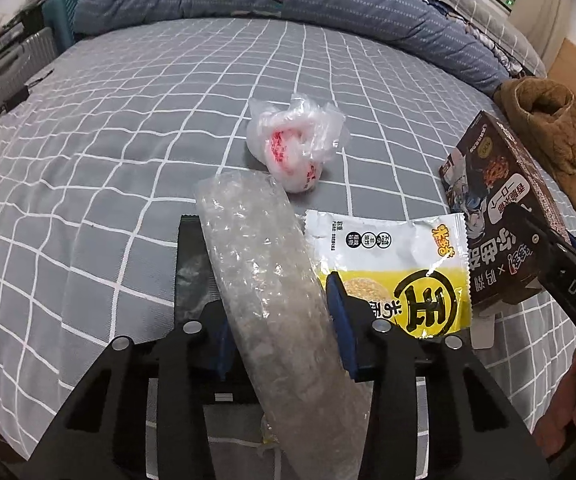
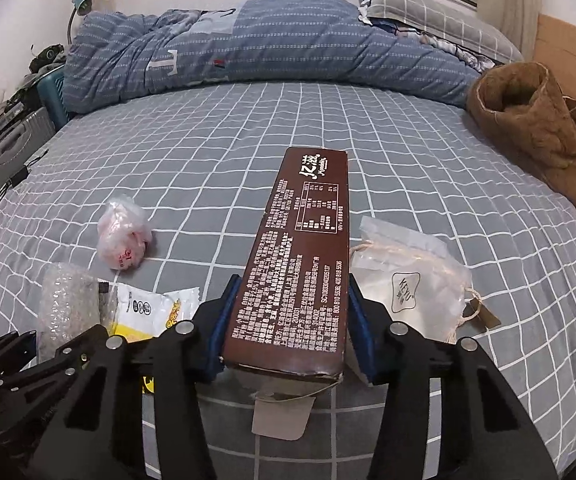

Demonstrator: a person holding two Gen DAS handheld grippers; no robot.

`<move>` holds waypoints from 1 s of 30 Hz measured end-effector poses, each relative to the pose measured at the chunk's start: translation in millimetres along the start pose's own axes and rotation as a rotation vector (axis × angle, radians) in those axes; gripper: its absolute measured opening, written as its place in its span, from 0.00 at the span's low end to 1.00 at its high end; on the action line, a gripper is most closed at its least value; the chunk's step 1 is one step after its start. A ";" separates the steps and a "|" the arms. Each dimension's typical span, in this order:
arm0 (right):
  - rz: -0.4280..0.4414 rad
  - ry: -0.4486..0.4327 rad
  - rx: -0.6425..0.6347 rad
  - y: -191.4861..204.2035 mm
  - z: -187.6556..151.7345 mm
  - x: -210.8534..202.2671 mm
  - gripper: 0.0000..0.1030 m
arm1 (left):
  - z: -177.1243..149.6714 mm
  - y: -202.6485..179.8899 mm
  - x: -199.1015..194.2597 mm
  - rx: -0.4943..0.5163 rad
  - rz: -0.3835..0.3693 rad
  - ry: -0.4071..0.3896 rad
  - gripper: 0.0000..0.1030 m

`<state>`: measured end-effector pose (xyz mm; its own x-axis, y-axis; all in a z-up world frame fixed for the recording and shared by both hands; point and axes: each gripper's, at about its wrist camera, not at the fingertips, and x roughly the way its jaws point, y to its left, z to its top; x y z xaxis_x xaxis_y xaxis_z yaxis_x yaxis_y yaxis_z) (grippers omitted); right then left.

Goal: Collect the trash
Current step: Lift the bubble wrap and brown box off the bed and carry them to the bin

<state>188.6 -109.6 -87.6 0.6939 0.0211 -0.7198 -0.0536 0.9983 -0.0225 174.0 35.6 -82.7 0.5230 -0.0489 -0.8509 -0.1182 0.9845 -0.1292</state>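
My left gripper [image 1: 278, 328] is shut on a roll of clear bubble wrap [image 1: 264, 276], held over the grey checked bed sheet [image 1: 108, 140]; the roll also shows in the right wrist view [image 2: 66, 304]. My right gripper [image 2: 292, 320] is shut on a long brown snack box [image 2: 300, 268], also seen from the left wrist view [image 1: 500, 220]. A yellow-and-white snack wrapper [image 1: 392, 272] lies on the sheet between the grippers, and also shows in the right wrist view [image 2: 148, 312]. A crumpled clear bag with red print [image 1: 296, 144] lies farther out, seen too in the right wrist view [image 2: 124, 240]. A clear drawstring pouch [image 2: 408, 284] lies right of the box.
A blue quilt [image 2: 268, 52] is bunched along the far side of the bed. A brown garment [image 2: 536, 128] lies at the right edge. A suitcase [image 2: 4, 160] and cables stand off the bed's left side. A black flat piece [image 1: 192, 264] lies under the bubble wrap.
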 end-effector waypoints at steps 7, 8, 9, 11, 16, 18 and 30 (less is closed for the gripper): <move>0.008 -0.014 0.001 0.6 -0.4 -10.1 0.43 | 0.2 -2.6 -10.9 0.028 0.010 -0.007 0.35; 0.010 -0.017 0.002 0.8 -0.4 -12.1 0.43 | -0.1 -2.5 -13.8 0.030 0.008 -0.008 0.35; 0.014 -0.019 0.006 0.9 -0.4 -14.9 0.43 | -0.1 -2.5 -15.6 0.030 0.008 -0.008 0.35; 0.019 -0.023 0.009 1.1 -0.3 -19.5 0.42 | -0.5 -2.4 -20.8 0.033 0.008 -0.010 0.35; 0.031 -0.038 0.009 2.7 1.1 -37.1 0.42 | -2.4 -3.1 -35.8 0.039 0.007 -0.016 0.35; 0.035 -0.043 0.008 3.6 1.8 -44.8 0.42 | -3.1 -5.4 -42.9 0.042 0.004 -0.018 0.35; 0.027 -0.070 0.001 5.1 -4.8 -94.0 0.42 | -12.8 -14.4 -84.9 0.059 -0.006 -0.035 0.34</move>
<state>119.6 -106.7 -23.3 0.7407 0.0516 -0.6698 -0.0720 0.9974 -0.0028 120.5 23.4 -15.1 0.5525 -0.0502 -0.8320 -0.0652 0.9925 -0.1032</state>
